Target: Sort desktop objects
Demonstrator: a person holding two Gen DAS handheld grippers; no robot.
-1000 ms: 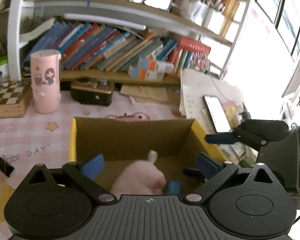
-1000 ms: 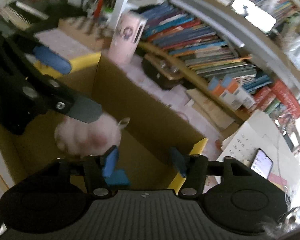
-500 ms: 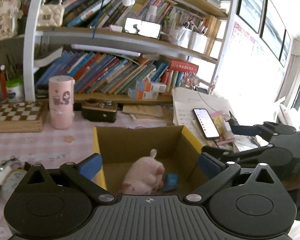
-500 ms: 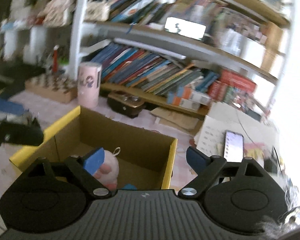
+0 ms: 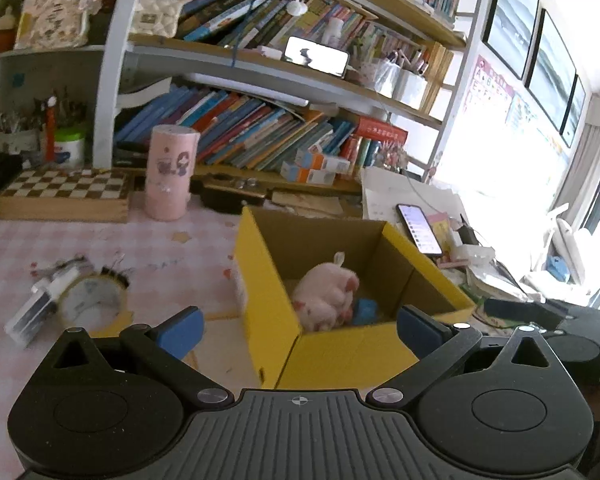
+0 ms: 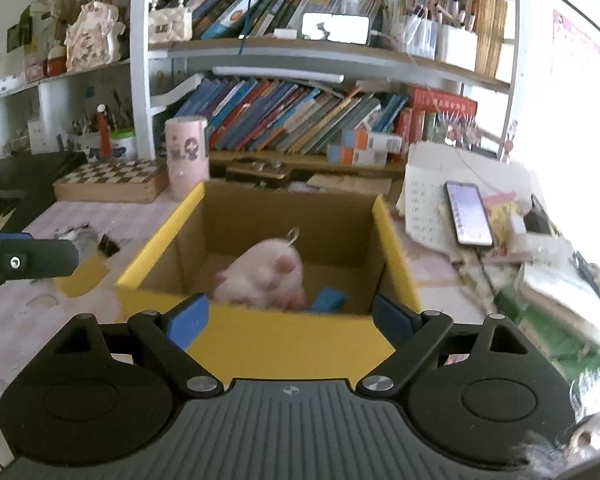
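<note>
Left gripper (image 5: 298,326) spread wide, holding nothing, hanging near the front left corner of the yellow box (image 5: 268,288); right gripper (image 6: 290,320) also spread wide and empty, facing the box's near wall (image 6: 284,340); box sits on the pink counter (image 5: 100,240), open at the top

Risks, as judged: loose items remain on the counter left of the box, a tape roll (image 5: 90,296) with a small clear case (image 5: 32,312) touching it and binder clips (image 5: 114,272) at its far edge; they lie crowded together, so a reach for one could drag or scatter the others; the roll is flat and wide, so a pinch on its rim could slip; the box looks light, and a gripper brushing its wall could shove it toward the phone (image 5: 418,228) and papers on the right

Contents: pink plush toy (image 5: 324,296) lies on the box floor near the middle, its loop toward the far wall; a small blue object (image 5: 364,310) sits just beside it on the right, touching or nearly so; cannot identify it; nothing else visible inside
</note>
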